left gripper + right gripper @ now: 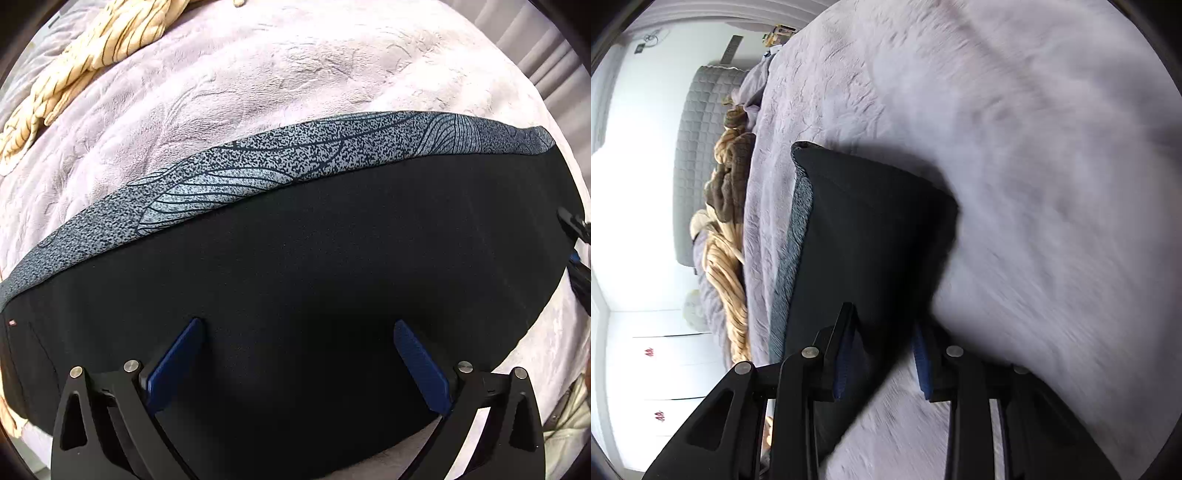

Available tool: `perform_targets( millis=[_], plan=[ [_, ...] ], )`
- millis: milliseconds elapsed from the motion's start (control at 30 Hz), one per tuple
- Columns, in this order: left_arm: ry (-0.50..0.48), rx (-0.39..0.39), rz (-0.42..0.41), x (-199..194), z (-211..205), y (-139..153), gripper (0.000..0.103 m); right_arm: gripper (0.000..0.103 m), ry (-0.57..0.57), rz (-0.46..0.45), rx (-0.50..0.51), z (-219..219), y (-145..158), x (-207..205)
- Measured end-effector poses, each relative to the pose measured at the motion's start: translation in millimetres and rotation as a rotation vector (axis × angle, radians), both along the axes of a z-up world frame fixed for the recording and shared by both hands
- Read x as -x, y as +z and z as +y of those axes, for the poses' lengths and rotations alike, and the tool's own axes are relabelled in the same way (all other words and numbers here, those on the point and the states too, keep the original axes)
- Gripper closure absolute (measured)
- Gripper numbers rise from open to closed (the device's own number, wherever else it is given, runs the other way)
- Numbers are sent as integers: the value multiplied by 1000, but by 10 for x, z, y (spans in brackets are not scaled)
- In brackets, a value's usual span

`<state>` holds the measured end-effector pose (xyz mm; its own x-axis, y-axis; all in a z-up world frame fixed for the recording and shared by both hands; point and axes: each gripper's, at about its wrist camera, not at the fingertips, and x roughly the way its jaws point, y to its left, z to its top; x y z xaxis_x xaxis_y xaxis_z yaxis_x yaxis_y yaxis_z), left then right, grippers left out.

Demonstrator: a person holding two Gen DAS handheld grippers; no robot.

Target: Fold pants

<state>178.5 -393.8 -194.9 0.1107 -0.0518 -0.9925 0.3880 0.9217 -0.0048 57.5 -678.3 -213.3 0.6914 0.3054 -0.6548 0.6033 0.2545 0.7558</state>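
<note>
Far to the left of the pants point(314, 266), at the upper corner of the left wrist view: a bunched tan striped cloth point(92, 59) on the pale lilac blanket point(295, 74).

Pants: black, spread flat across the blanket as a wide band, with a grey speckled strip point(258, 166) of wavy line pattern along the far edge. Small red tag point(12, 322) at the pants' left end.

Over the near edge of the pants: left gripper point(298, 328), jaws spread wide, blue pads point(177, 362) on either side of bare black fabric, nothing pinched. Contact with the fabric: cannot tell.

At the right end of the pants, in the same view: a sliver of the other gripper, dark with a blue bit.

Right wrist view, tilted sideways and blurred on its right half. Left of the pants point(864, 236): padded grey headboard point(698, 155), then a tan and brown heap of cloth point(727, 221) along the blanket's point(1034, 147) edge. Pants here as a folded black wedge with the grey strip on the left side.

Right gripper point(884, 325) at the near end of that wedge, jaws partly apart, black fabric running between the blue pads point(844, 354); grip on it: cannot tell.
</note>
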Motion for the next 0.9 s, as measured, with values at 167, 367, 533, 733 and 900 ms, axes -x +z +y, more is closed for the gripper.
perform_targets(
  millis=[167, 367, 533, 733, 900],
  plan=[
    [39, 92, -145, -323, -299, 438, 1, 79, 31, -160, -64, 10, 53, -217],
    [84, -37, -151, -852, -821, -113, 0, 84, 85, -132, -31, 6, 100, -206],
    [47, -11, -191, -744, -808, 199, 0, 80, 58, -104, -80, -40, -81, -229],
    [-66, 64, -124, -133, -949, 213, 0, 87, 81, -109, -38, -21, 40, -235],
    [-100, 30, -171, 106, -1039, -3, 0, 89, 136, -161, 61, 134, 478, -281]
  ],
)
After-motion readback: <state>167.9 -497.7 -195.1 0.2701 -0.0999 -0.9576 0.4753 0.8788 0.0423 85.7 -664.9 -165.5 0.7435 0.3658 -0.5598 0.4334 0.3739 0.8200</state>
